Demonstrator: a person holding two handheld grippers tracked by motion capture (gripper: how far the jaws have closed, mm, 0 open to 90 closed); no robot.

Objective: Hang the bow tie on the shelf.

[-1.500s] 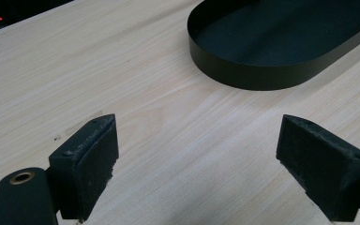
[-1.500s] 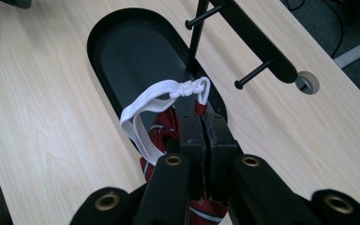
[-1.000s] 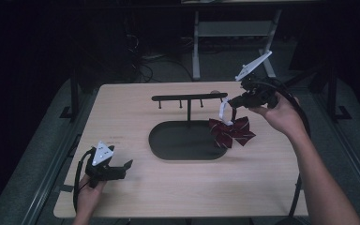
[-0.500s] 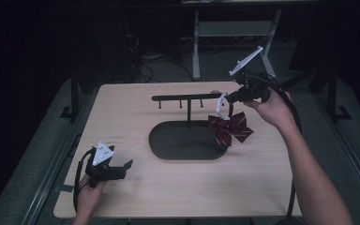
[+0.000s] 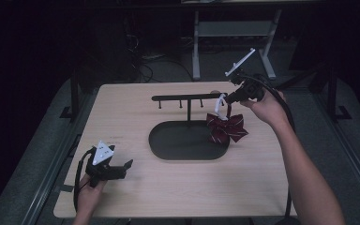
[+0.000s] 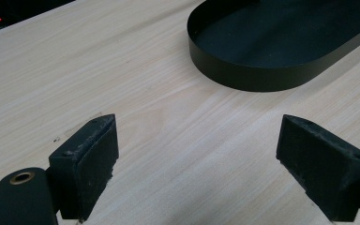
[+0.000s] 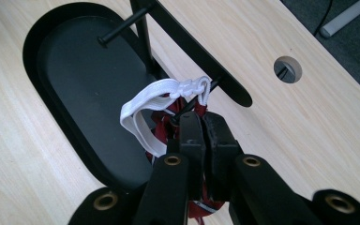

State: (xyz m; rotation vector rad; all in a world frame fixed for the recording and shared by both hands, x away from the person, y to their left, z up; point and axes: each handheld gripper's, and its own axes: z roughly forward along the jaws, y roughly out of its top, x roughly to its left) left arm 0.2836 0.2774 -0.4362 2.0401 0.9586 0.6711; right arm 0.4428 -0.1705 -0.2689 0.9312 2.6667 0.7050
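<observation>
A: Item one, the bow tie [image 5: 226, 128] – where is it?
B: Dark red with pale stripes, hanging from the right gripper [image 5: 228, 99] above the right end of the black oval tray [image 5: 168, 151], just beside the right tip of the stand's crossbar [image 5: 187, 97]. Its white strap [image 7: 155, 96] loops up from the fingers, and the strap's plastic clasp [image 7: 194, 85] sits at a peg under the crossbar; whether it is hooked on I cannot tell

A: State of the right fingers?
B: Closed tight, pads [image 7: 191, 133] pressed together on the black band of the bow tie, red cloth bunched under them in the right gripper view

A: Item two, the left gripper [image 5: 122, 167]?
B: Low over the near left part of the counter [image 5: 178, 192], held in the left hand [image 5: 90, 196], well apart from the tray. Fingers [image 6: 90, 161] spread wide, bare wood between them, nothing gripped; the tray's rim [image 6: 258, 77] lies ahead in the left gripper view

A: Item three, the stand?
B: Black, a thin post [image 5: 189, 110] rising from the tray, the crossbar on top with short pegs hanging under it

A: Other entries?
B: A round cable hole [image 7: 287, 69] in the counter beyond the crossbar, and a grey frame [image 5: 232, 29] on the floor behind the counter
</observation>
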